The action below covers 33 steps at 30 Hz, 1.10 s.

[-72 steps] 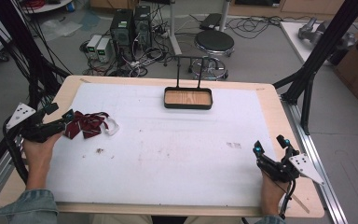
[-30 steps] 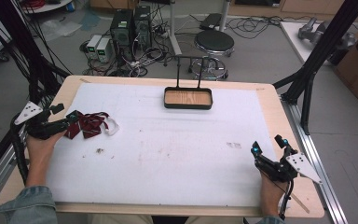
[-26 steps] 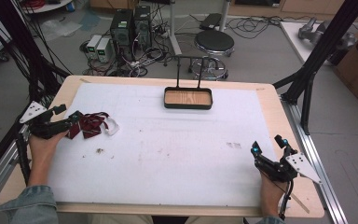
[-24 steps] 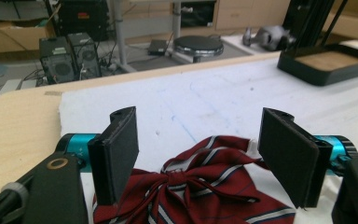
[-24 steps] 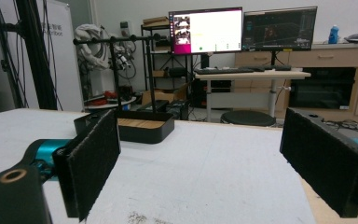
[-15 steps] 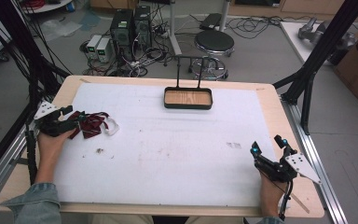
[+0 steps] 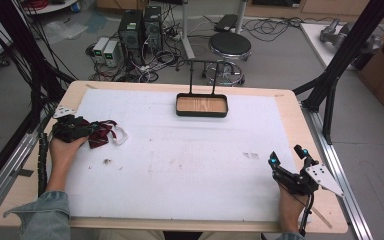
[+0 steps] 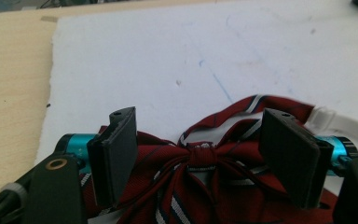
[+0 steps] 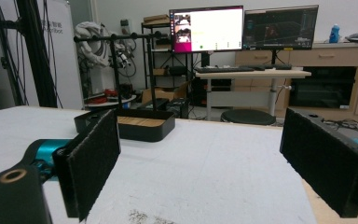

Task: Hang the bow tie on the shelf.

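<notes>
A dark red striped bow tie (image 7: 101, 136) with a white strap (image 7: 120, 135) lies at the left of the white table cover. My left gripper (image 7: 88, 130) is down over it. In the left gripper view the bow tie's knot (image 8: 198, 154) sits between the two black pads (image 8: 115, 149), which stand wide on either side of the fabric; the left gripper (image 8: 199, 117) has just been opening and is open. My right gripper (image 7: 286, 155) rests near the table's front right corner. In the right gripper view the right gripper (image 9: 203, 125) is open with nothing in it.
A black tray with a wooden bottom (image 7: 201, 105) and a tall wire handle stands at the back middle of the table; the same tray (image 9: 145, 126) shows in the right gripper view. The wooden table edge (image 8: 14, 84) runs close on the left. A stool, computers and cables stand beyond.
My left gripper has moved right and down from the table's left edge onto the bow tie, which now lies between its jaws. The right gripper has kept still.
</notes>
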Motion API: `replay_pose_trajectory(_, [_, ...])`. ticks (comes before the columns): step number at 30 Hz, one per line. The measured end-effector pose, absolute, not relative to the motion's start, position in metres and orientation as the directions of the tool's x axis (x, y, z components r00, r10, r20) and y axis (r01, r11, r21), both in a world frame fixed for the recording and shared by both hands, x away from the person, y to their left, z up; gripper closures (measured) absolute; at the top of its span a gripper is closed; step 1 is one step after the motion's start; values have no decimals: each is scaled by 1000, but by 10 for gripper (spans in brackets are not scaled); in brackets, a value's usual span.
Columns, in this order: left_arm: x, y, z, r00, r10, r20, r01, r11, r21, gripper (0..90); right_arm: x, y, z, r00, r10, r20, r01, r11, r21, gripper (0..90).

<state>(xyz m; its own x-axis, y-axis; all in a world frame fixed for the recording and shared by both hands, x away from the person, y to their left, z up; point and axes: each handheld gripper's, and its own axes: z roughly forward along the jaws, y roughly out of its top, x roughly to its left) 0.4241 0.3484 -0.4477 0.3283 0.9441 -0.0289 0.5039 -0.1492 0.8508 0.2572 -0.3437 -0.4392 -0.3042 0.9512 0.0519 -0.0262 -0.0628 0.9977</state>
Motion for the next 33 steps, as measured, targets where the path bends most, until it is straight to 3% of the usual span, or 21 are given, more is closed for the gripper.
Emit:
replay_pose_trajectory(4, [428,343,-449,318,948,2,532,-180,827,291,257,-344,-439,-305,951,50,-28,-61,998,112])
replay_pose_trajectory(6, [428,342,-449,321,947,8,544,-191,817,335,257,-344,-439,-307,950,53,-26,-64,998,112])
replay_pose_trajectory(10, [428,337,-450,340,939,50,549,-241,801,540,257,-344,-439,-308,950,53,-26,-64,998,112])
replay_pose_trajectory(15, [425,338,-447,357,933,53,548,-255,796,649,257,-344,-439,-308,950,53,-26,-64,998,112])
replay_pose_trajectory(25, [412,326,-427,439,881,179,378,-362,852,653,257,-344,-439,-309,949,55,-26,-67,997,112])
replay_pose_trajectory(33, [401,319,-408,501,848,171,233,-322,918,653,257,-344,-439,-314,948,57,-26,-68,997,112])
